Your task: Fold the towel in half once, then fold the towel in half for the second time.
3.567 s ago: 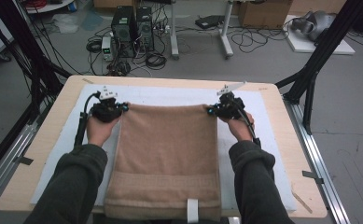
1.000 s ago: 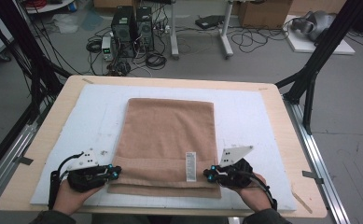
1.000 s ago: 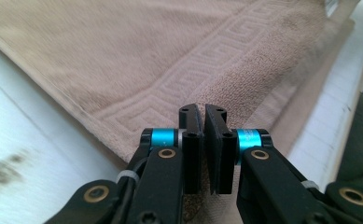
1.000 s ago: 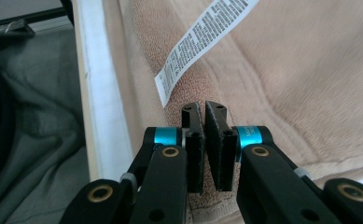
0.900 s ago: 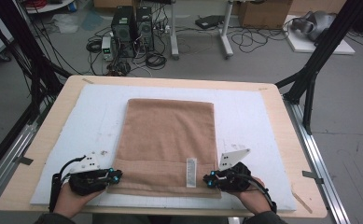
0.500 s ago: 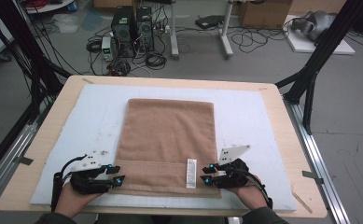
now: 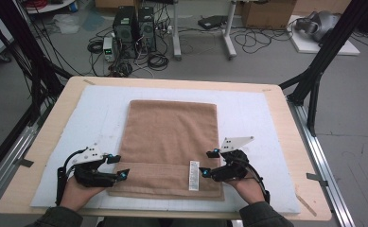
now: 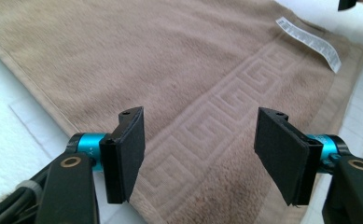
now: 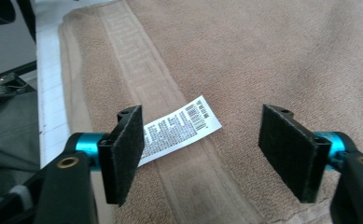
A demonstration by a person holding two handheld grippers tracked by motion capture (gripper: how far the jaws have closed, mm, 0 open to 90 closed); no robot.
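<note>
Resting at the near edge of the surface [image 7: 285,113], the left tool [image 7: 117,166] and right tool [image 7: 209,163] sit at the two near corners of the folded tan terry towel [image 7: 172,137], one per hand. Both have just been opening; their black padded jaws now stand apart with nothing pinched between them, the cloth lying flat beneath. A white printed care label [image 7: 193,175] lies on the towel's woven key-pattern border [image 8: 216,107] by the right tool. The towel lies square on the white padded mat [image 7: 252,113], far edge doubled toward the person, so this fold looks finished and released. Further folds may remain; I cannot tell how many. The person's forearms are cut off below, and the layers underneath are hidden.
</note>
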